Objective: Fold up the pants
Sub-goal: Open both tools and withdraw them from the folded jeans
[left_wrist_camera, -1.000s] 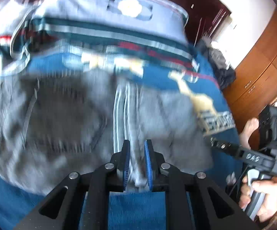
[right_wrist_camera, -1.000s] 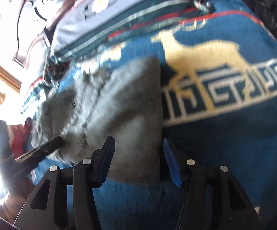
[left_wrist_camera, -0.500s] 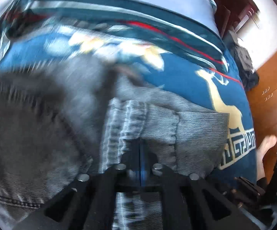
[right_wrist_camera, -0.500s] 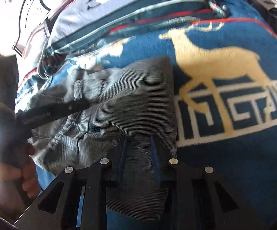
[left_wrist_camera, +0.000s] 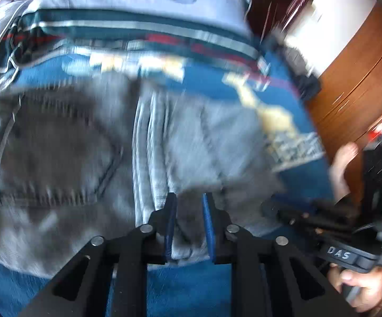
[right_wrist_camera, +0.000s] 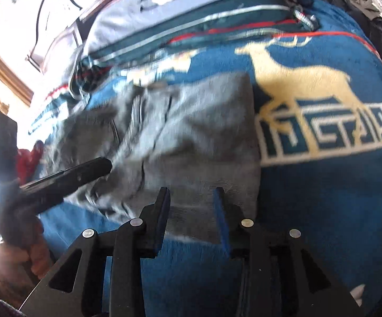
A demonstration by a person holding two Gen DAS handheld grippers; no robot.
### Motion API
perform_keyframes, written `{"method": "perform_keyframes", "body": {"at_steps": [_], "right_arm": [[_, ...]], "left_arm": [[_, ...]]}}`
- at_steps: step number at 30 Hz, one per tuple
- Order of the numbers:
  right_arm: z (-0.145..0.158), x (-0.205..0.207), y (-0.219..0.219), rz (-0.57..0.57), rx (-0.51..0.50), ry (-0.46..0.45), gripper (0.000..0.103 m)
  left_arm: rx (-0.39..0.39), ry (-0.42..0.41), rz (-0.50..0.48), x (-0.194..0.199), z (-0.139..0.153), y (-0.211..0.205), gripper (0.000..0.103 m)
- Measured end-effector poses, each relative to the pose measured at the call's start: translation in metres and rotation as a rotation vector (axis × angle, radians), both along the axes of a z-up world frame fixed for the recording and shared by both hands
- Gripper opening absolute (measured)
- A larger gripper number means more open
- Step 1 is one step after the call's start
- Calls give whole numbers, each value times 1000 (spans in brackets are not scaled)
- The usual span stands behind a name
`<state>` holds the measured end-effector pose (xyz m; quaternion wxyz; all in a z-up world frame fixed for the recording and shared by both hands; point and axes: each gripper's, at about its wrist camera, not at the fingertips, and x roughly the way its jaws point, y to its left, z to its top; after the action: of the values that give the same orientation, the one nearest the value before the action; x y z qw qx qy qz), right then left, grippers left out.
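Both jaws opening off the pants [left_wrist_camera: 185,158], left gripper [left_wrist_camera: 187,206] clamped shut earlier, right gripper [right_wrist_camera: 192,198] narrower earlier.

The pants [right_wrist_camera: 191,137] are grey ribbed cloth, matt, with stitched seams. The blanket [right_wrist_camera: 322,211] under them is blue plush fleece, soft and fuzzy. Each hand-held gripper [left_wrist_camera: 187,224] is matt black plastic with shiny metal rivets and blue rubbery pads [left_wrist_camera: 170,222]. The wardrobe [left_wrist_camera: 354,60] is smooth, glossy brown wood.
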<state>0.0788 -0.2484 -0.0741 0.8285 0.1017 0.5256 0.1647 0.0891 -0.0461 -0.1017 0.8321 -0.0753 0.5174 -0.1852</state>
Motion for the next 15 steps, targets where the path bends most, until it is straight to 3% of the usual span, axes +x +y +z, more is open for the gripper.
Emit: {"method": "perform_keyframes", "body": {"at_steps": [4,6,8,10,12,15], "right_arm": [[-20,0,16,69,-100,-12,36],[-18,0,17,72,-108,-12,38],[-13,0,15,50,-85,-2,42],[-5,-3,11,14,-56,-10,43],[3,-8,7,-13,-34,-26,46],[2,-14,6,-21,-58,-27,49]], "left_arm": [[73,-20,21,-3,-14,-10,23],[114,-24,11,-4,-11,-17,27],[104,-15,14,-4,-6,-16,30],[87,-20,30,-6,1,-12,37],[106,-39,51,-9,5,-9,64],[114,-50,74,-12,5,-5,66]]}}
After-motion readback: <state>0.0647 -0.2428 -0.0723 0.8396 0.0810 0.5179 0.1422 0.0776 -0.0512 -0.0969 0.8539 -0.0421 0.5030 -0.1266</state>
